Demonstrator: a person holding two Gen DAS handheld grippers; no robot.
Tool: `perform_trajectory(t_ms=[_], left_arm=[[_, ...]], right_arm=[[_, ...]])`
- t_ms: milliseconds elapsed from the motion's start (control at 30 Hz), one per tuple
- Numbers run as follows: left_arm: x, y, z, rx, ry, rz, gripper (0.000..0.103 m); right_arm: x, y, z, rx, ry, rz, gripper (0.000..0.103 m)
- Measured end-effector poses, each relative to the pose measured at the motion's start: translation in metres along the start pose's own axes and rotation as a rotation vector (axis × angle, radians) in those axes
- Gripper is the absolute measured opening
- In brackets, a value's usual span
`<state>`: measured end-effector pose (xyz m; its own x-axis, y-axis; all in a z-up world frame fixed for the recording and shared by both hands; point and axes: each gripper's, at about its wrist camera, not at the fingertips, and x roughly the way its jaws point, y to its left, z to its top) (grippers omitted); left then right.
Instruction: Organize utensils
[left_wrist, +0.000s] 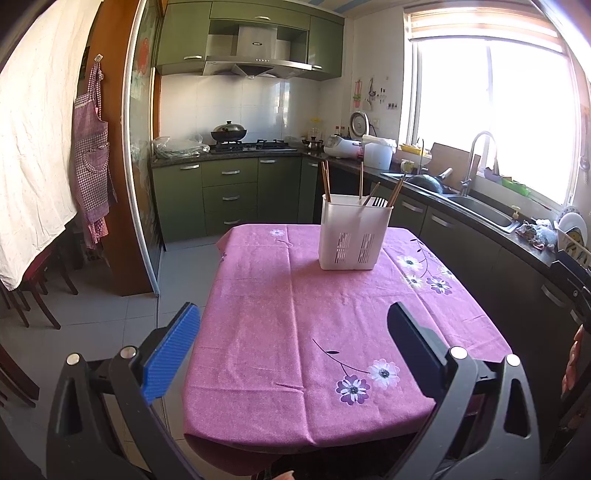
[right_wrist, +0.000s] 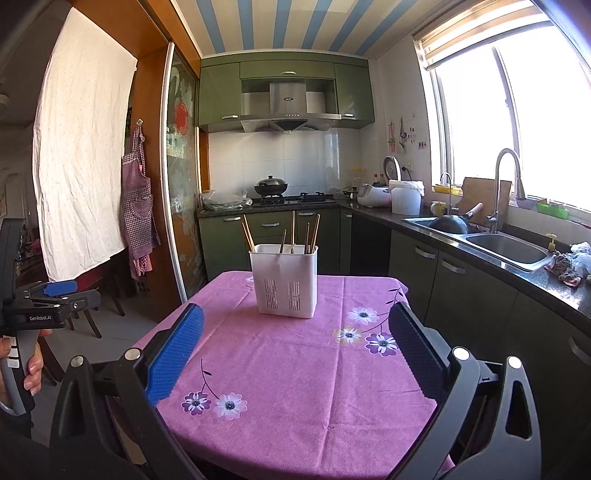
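While both tongs hang spread, left tongs (left_wrist: 293, 354), right tongs (right_wrist: 295, 354), utensil holder (right_wrist: 283, 280) well ahead on tablecloth (right_wrist: 295, 387)

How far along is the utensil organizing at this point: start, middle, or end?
Near the end, or not yet begun; the frames cannot settle which. Done: chopsticks stand in the white holder on the tablecloth, none lying loose. In hand: nothing; the left gripper and right gripper hover with jaws open. Left: no loose utensil shows.
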<state>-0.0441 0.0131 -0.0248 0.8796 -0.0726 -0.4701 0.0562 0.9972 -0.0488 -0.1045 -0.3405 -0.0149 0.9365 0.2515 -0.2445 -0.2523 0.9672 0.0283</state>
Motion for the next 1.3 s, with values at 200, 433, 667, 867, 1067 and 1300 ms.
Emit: perform_trajectory(t_ms=[200, 433, 667, 867, 1067, 1300], left_arm=[[0.002, -0.001, -0.001, 0.008, 0.010, 0.002, 0.096], [0.004, -0.002, -0.001, 0.006, 0.017, 0.002, 0.096], [0.005, -0.005, -0.002, 0.016, 0.021, 0.008, 0.096], [0.006, -0.005, -0.002, 0.017, 0.022, 0.010, 0.096], [0.006, -0.006, -0.003, 0.017, 0.027, 0.013, 0.096], [0.007, -0.004, -0.005, 0.013, 0.032, 0.013, 0.096]], right_arm=[[0.004, -0.002, 0.000, 0.001, 0.008, 0.007, 0.099], [0.010, 0.000, -0.002, 0.001, 0.021, 0.014, 0.098], [0.012, 0.000, -0.002, 0.002, 0.023, 0.015, 0.099], [0.015, -0.003, -0.003, 0.007, 0.029, 0.019, 0.099], [0.017, -0.005, -0.004, 0.010, 0.032, 0.025, 0.099], [0.018, -0.005, -0.006, 0.011, 0.035, 0.028, 0.099]])
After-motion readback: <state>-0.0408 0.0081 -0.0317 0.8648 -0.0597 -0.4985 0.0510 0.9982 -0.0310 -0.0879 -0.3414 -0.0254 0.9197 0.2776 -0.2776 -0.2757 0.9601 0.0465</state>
